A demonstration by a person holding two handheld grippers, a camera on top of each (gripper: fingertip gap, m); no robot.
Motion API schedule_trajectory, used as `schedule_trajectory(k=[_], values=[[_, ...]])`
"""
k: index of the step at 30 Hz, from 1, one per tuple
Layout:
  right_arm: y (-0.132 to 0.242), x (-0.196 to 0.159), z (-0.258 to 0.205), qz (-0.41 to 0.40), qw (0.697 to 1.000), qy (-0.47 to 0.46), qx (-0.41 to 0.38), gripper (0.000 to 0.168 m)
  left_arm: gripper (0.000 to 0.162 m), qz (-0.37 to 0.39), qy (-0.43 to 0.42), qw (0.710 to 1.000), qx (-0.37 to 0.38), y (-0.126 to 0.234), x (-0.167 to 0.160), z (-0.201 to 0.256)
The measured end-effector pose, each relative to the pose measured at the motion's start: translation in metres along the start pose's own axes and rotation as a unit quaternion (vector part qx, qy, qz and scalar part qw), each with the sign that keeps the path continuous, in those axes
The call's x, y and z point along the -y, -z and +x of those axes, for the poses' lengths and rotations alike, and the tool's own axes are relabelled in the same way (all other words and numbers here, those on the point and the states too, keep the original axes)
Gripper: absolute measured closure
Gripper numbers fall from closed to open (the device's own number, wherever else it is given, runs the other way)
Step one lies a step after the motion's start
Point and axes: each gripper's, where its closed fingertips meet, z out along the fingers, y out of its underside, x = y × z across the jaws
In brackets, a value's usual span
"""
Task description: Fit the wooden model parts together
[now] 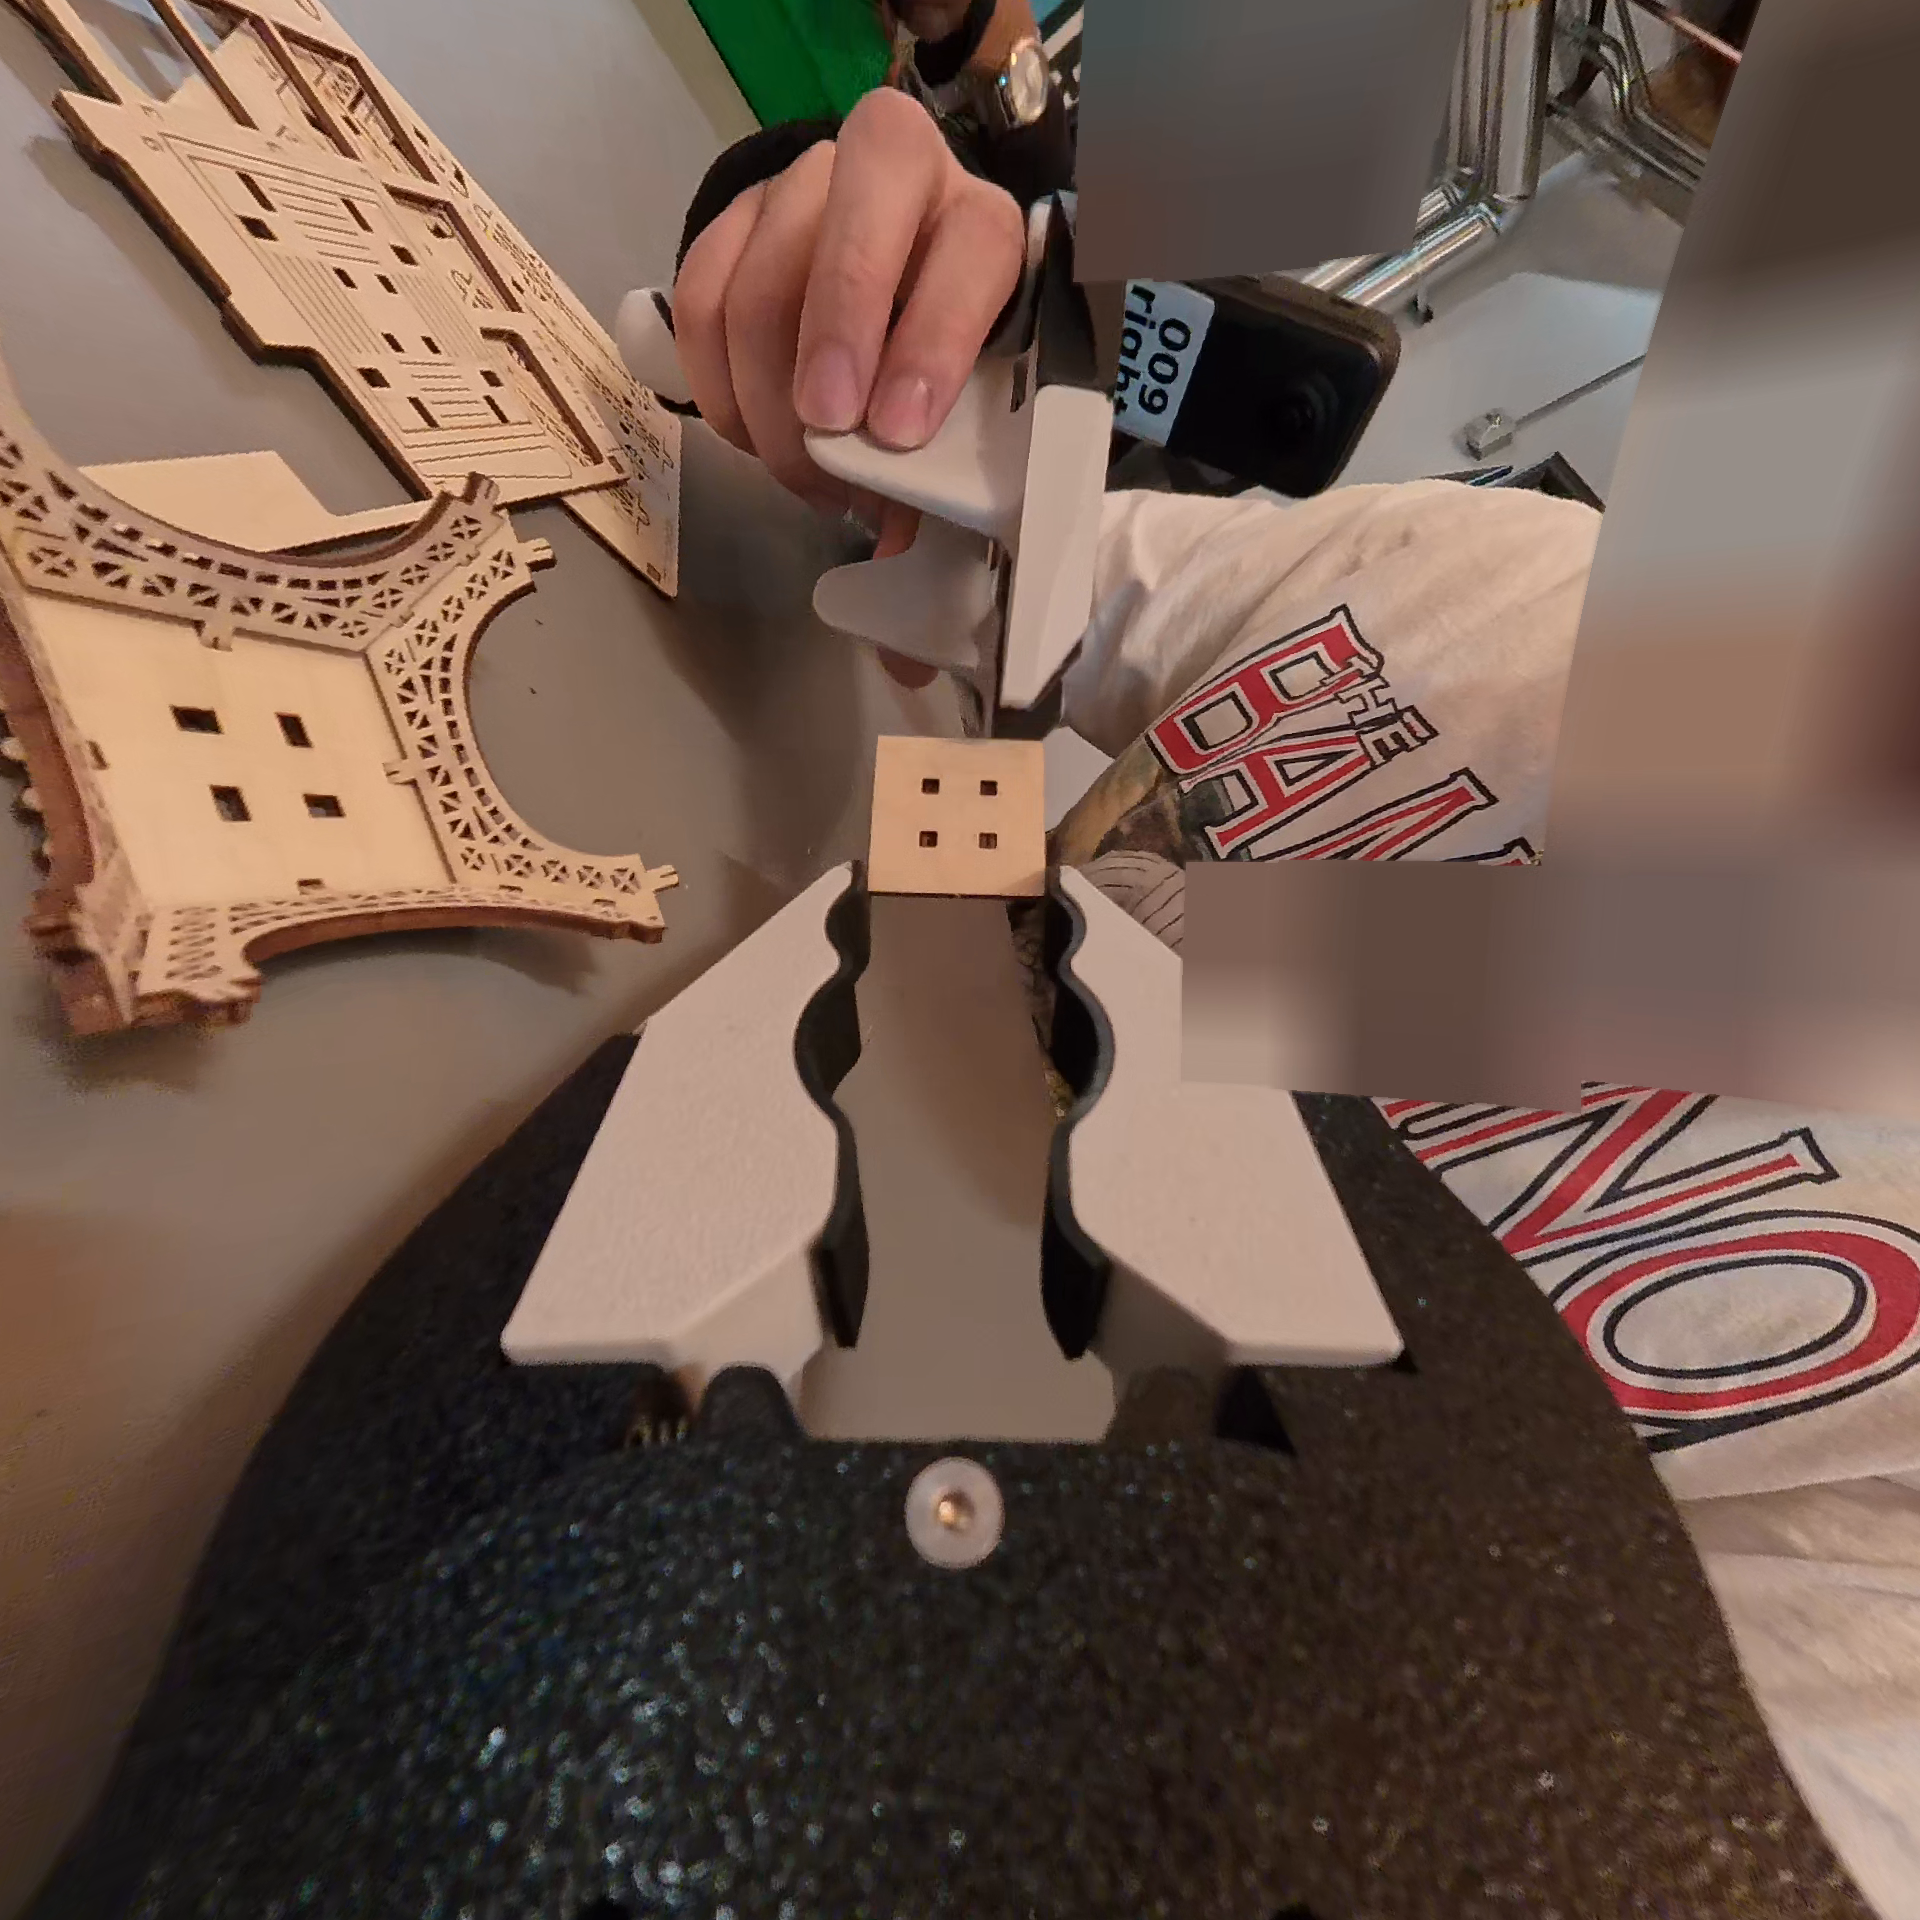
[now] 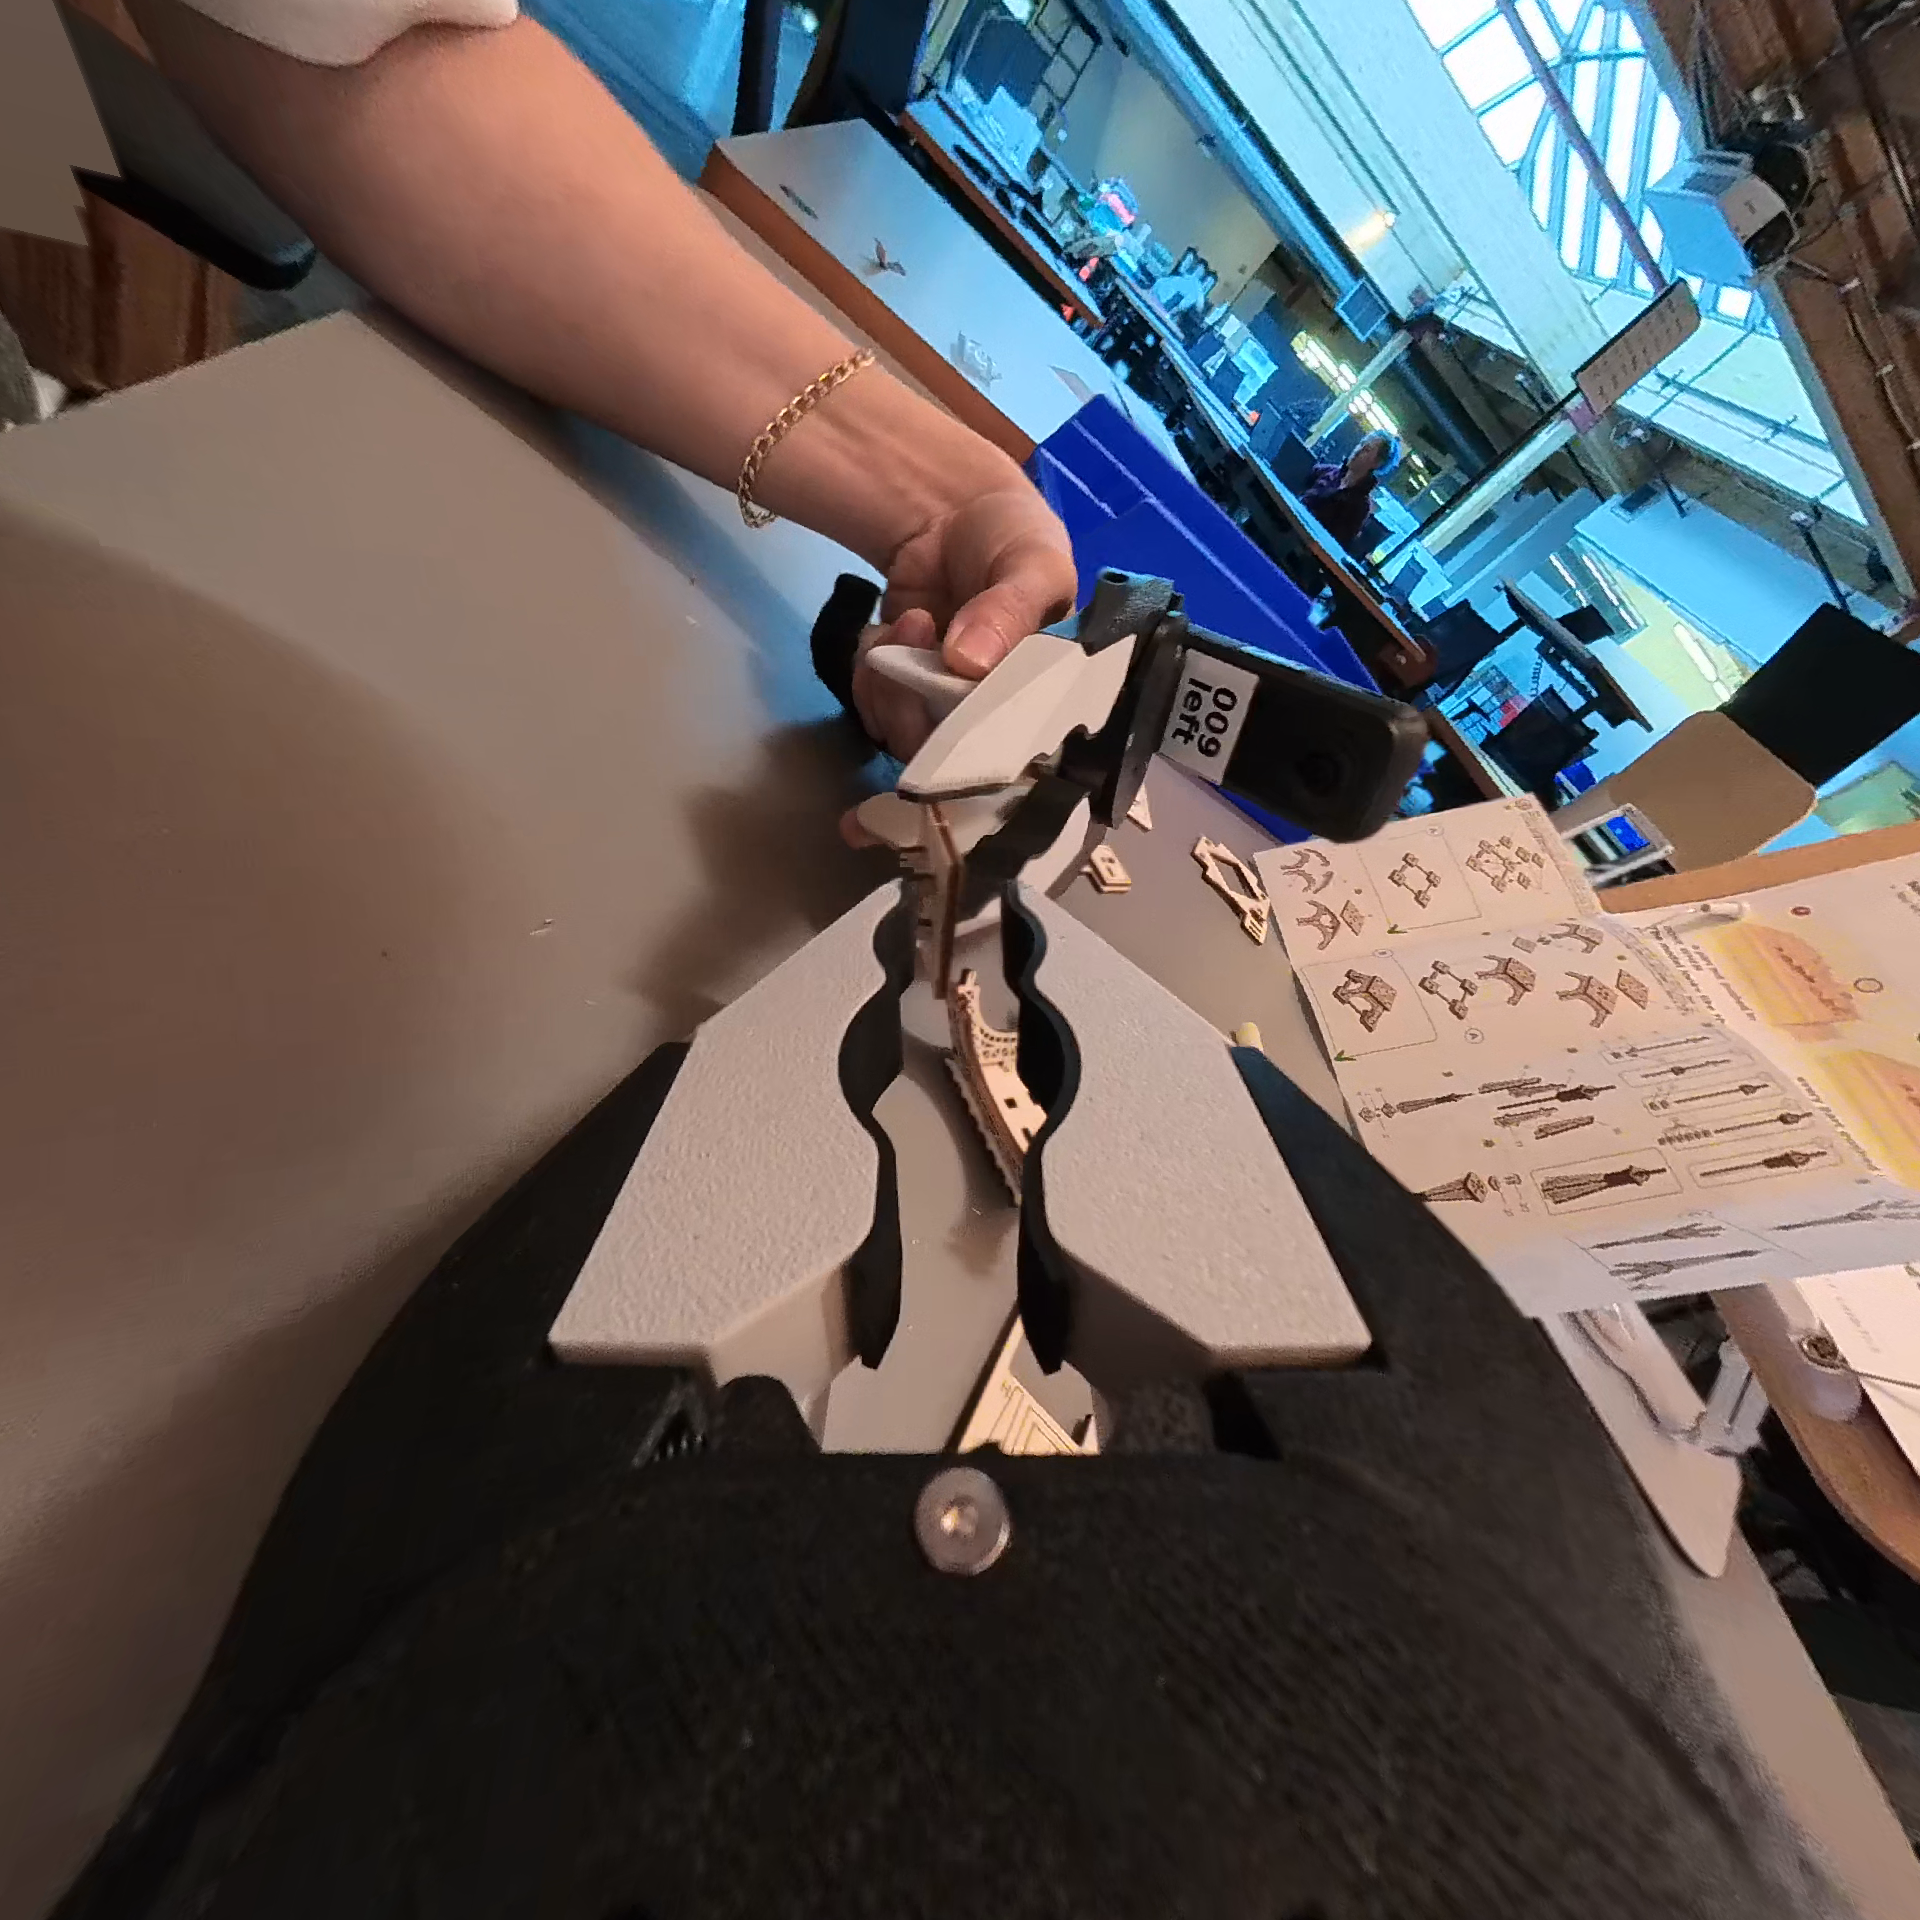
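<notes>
My left gripper [image 1: 958, 883] is shut on a small square wooden plate [image 1: 956, 816] with four square holes, gripping its two side edges and holding it above the grey table. My right gripper [image 2: 954, 904] comes down from above in the left wrist view [image 1: 997, 717]. Its jaws stand apart and straddle the plate's top edge, which shows edge-on [image 2: 940, 914] between them. The left gripper [image 2: 925, 821] shows just beyond. A lattice tower base [image 1: 260, 748] lies on the table at the left, and part of it shows below the fingers [image 2: 987, 1070].
A laser-cut wooden sheet [image 1: 343, 260] with cut-outs lies at the far left. An instruction sheet [image 2: 1507, 1039] and small loose wooden parts [image 2: 1236, 883] lie at the right. Blue bins [image 2: 1195, 540] stand behind. The person's white shirt [image 1: 1351, 623] is close on the right. Left and right tips are no more than a few centimetres apart.
</notes>
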Motion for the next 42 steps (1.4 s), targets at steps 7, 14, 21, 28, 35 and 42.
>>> schedule_trajectory(k=[7,14,21,28,35,42], values=[[-0.001,0.001,-0.001,0.001,1.000,0.003,0.000,0.157,0.132,-0.006,-0.002,1.000,-0.001,-0.003,-0.002,0.001],[0.000,0.001,0.002,0.002,1.000,0.005,-0.004,0.157,0.132,0.001,-0.005,1.000,0.002,-0.002,0.002,0.001],[-0.001,0.000,0.004,0.005,1.000,0.003,-0.011,0.157,0.132,0.006,-0.009,1.000,0.006,-0.002,0.004,0.001],[0.007,-0.018,0.038,-0.015,0.989,-0.131,-0.061,0.133,0.131,0.043,-0.142,0.978,0.144,0.015,0.029,-0.011],[0.013,-0.026,0.071,0.069,0.878,-0.466,-0.086,0.130,0.132,0.096,-0.384,0.823,0.408,0.051,0.078,-0.008],[0.014,-0.021,0.080,0.121,0.856,-0.479,-0.151,0.143,0.131,0.093,-0.484,0.656,0.572,0.044,0.086,-0.003]])
